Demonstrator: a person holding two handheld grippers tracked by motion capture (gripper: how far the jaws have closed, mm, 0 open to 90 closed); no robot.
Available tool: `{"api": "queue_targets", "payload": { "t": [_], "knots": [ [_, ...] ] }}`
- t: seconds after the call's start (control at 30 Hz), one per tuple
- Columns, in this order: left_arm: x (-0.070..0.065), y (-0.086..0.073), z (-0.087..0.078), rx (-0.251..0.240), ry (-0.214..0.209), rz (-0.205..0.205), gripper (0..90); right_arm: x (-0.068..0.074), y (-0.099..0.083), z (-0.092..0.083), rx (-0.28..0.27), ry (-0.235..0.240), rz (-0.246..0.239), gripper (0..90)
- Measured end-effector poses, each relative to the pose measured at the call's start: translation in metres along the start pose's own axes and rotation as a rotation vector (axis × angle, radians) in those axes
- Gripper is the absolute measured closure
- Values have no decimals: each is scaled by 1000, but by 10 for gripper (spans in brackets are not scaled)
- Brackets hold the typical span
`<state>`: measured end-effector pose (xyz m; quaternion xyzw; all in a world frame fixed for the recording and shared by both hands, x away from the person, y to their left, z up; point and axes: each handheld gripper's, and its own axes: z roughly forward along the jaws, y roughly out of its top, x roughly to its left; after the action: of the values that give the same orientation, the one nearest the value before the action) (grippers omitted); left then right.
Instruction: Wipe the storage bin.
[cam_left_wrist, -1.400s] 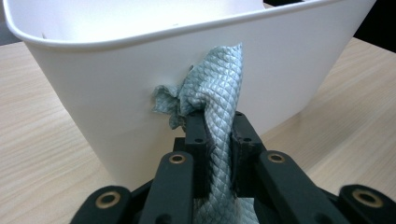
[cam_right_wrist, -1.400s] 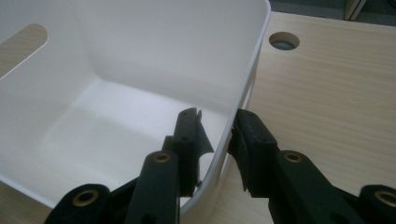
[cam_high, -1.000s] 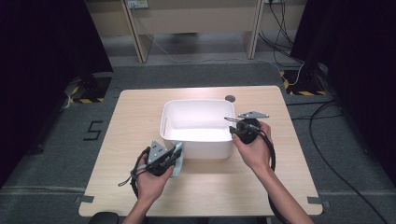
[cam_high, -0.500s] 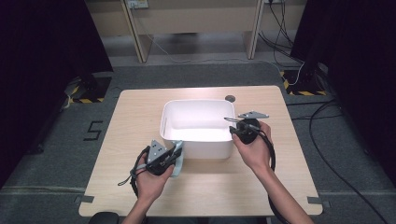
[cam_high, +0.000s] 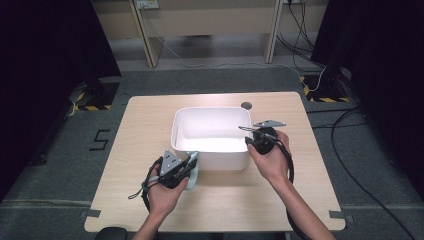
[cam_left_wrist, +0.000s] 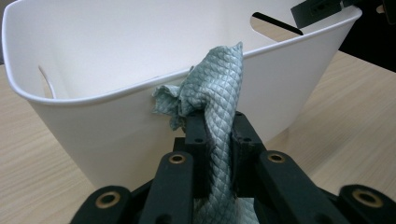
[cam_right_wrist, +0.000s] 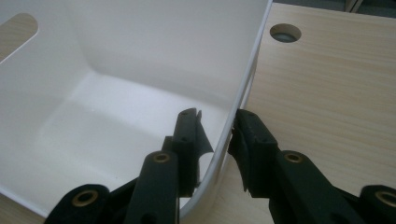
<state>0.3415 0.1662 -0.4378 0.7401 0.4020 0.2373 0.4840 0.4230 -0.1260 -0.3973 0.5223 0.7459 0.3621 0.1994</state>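
Note:
A white plastic tub (cam_high: 210, 110) stands in the middle of the wooden table (cam_high: 145, 125). My left gripper (cam_high: 187, 162) is at the tub's near left corner, shut on a grey-green quilted cloth (cam_left_wrist: 217, 93). The cloth bunches up against the outside of the tub wall (cam_left_wrist: 116, 135). My right gripper (cam_high: 248, 135) straddles the tub's right wall (cam_right_wrist: 163, 46), one jaw inside and one outside. Its jaws have just been opening, and the inner jaw now stands a little off the wall.
A round cable hole (cam_high: 246, 105) sits in the tabletop just behind the tub's right corner, also in the right gripper view (cam_right_wrist: 285, 32). Bare wood lies to the left, right and front of the tub. Dark curtains and floor cables ring the table.

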Motion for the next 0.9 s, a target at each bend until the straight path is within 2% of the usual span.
{"api": "queue_targets", "payload": {
  "t": [0.17, 0.23, 0.4, 0.53, 0.9],
  "knots": [
    [0, 0, 0, -1, 1, -1, 803, -3, 3, -3, -3, 22, 9, 676],
    [-1, 0, 0, 0, -3, -2, 803, -2, 6, -8, -8, 21, 10, 687],
    [-2, 0, 1, 3, -7, 1, 803, 2, 6, -13, 22, 3, 23, 727],
    [-2, 0, 2, 1, -5, 1, 803, 6, 6, -13, 16, -24, 2, 731],
    [-3, -1, 5, 4, -6, 0, 803, 3, 6, -12, 16, -10, -14, 729]
  ]
}}
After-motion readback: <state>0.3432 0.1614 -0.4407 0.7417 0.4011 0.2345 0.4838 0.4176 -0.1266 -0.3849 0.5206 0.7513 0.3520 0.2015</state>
